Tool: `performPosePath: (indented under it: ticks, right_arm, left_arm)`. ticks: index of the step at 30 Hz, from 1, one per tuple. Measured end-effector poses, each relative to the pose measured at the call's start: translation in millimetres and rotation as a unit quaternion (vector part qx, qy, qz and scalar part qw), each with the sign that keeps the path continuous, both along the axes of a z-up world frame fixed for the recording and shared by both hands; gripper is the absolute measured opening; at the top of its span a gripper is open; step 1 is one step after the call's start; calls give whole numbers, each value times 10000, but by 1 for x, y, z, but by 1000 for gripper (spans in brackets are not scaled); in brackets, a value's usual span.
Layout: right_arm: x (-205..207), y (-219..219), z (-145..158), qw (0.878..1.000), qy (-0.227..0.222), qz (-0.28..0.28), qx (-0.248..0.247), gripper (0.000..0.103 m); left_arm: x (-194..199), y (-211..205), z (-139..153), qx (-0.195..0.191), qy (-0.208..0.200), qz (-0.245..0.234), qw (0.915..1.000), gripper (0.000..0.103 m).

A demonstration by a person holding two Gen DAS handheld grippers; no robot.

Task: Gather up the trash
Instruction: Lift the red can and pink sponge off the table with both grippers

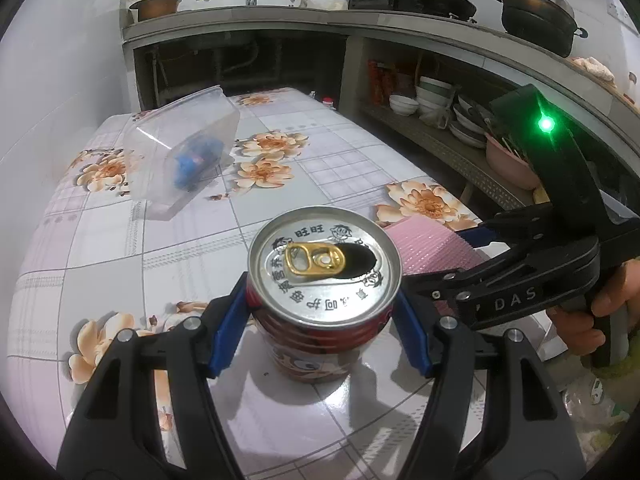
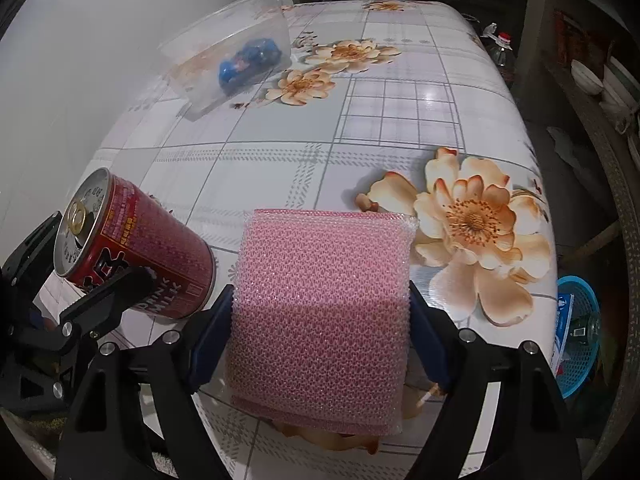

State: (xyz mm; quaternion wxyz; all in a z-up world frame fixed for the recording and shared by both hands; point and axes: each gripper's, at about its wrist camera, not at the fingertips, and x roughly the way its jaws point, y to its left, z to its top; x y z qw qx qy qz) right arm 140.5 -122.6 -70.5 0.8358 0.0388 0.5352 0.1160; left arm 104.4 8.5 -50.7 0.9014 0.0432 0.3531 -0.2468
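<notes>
A red milk-drink can with an opened silver lid stands on the flowered tablecloth. My left gripper is shut on it, one blue pad pressed against each side. The can also shows at the left of the right wrist view, with a left-gripper finger across it. A folded pink bubble-wrap sheet sits between the blue pads of my right gripper, which press its two edges. The right gripper's black body reaches in from the right over the pink sheet, held by a hand.
A clear plastic box with a blue wrapper inside lies tilted at the far left near the white wall. A blue basket holding packaging stands on the floor beyond the table's right edge. Shelves of bowls run along the right.
</notes>
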Motion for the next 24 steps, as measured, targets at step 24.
performPosePath:
  ticks: [24]
  right_arm:
    - [-19,-26,25,9976,-318,-548,293,78]
  left_arm:
    - [-13,0,23,-96,-292,0,9995,63]
